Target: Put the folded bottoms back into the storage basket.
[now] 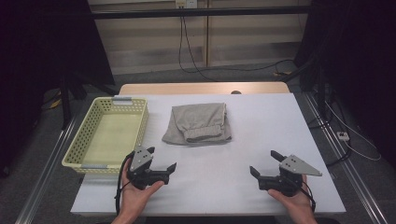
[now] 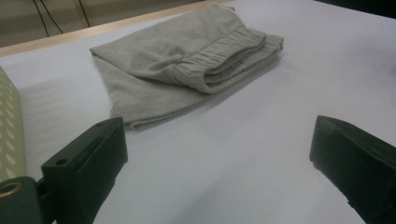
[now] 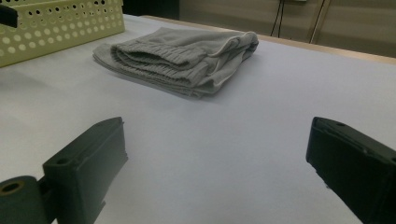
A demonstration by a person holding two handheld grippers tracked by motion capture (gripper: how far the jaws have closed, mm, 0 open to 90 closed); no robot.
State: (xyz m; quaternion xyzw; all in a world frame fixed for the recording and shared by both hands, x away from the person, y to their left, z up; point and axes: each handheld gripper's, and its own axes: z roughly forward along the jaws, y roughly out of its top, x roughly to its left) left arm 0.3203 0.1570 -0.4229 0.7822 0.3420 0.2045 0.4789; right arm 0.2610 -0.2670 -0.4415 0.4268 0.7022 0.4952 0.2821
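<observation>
Nearest you in the high view, your left gripper (image 1: 162,158) and right gripper (image 1: 264,163) sit low over the near edge of the white table (image 1: 224,154), one in each hand; both have their jaws spread wide with nothing between them, and both point inward toward the table's middle. The folded grey sweatpants (image 1: 198,123) lie flat beyond them, near the table's centre, well apart from either gripper; the ribbed elastic waistband (image 1: 203,133) faces your side. Bare tabletop runs from each gripper to the cloth; nothing stands in the way. To the left of the sweatpants, near but not touching, sits a pale yellow perforated basket (image 1: 84,135); your left gripper is just beside its near right corner.
</observation>
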